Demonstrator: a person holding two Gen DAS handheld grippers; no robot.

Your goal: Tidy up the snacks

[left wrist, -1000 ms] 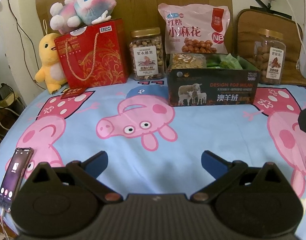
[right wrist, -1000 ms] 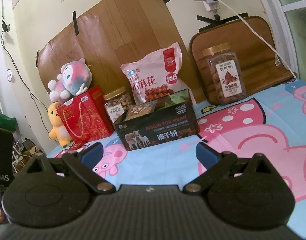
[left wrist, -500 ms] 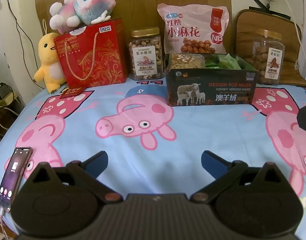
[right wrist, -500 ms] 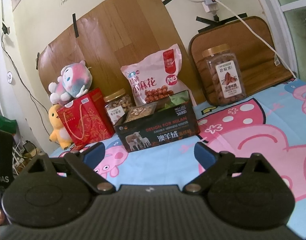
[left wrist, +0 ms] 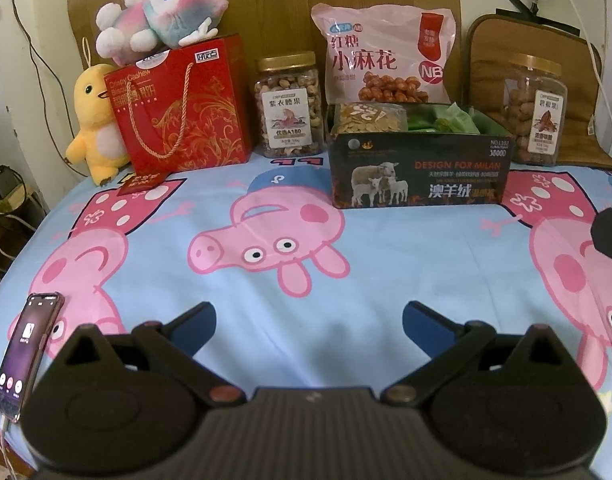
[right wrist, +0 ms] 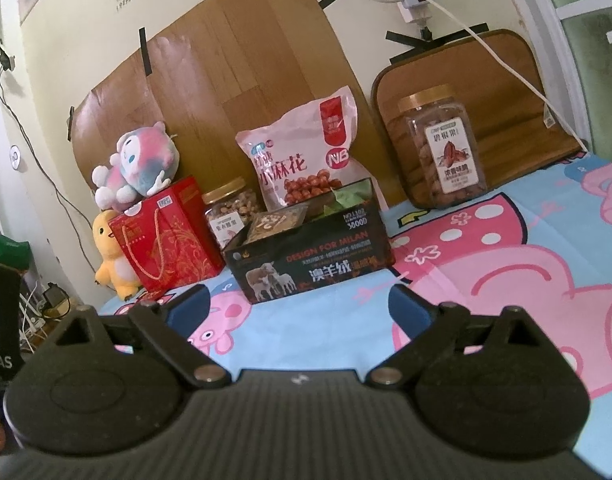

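Note:
A black cardboard box (left wrist: 420, 172) (right wrist: 312, 258) stands at the back of the bed, holding a seed packet (left wrist: 368, 117) and green packets (left wrist: 442, 122). Behind it leans a pink snack bag (left wrist: 384, 60) (right wrist: 301, 160). A cashew jar (left wrist: 288, 104) (right wrist: 229, 210) stands to its left, a pecan jar (left wrist: 536, 110) (right wrist: 444, 148) to its right. A red gift bag (left wrist: 181, 108) (right wrist: 167, 236) sits further left. My left gripper (left wrist: 309, 320) is open and empty, well short of the box. My right gripper (right wrist: 297, 306) is open and empty too, low over the sheet.
A phone (left wrist: 23, 354) with a lit screen lies at the near left edge of the cartoon-pig sheet (left wrist: 265, 240). Two plush toys (left wrist: 161, 4) (left wrist: 95, 120) sit by the gift bag. Cables hang on the wall (right wrist: 486, 40). The other gripper's black edge (left wrist: 610, 236) shows at right.
The right gripper has tilted slightly, so the box and jars sit a little higher and further left in its view. The left view has barely shifted. Both stay open.

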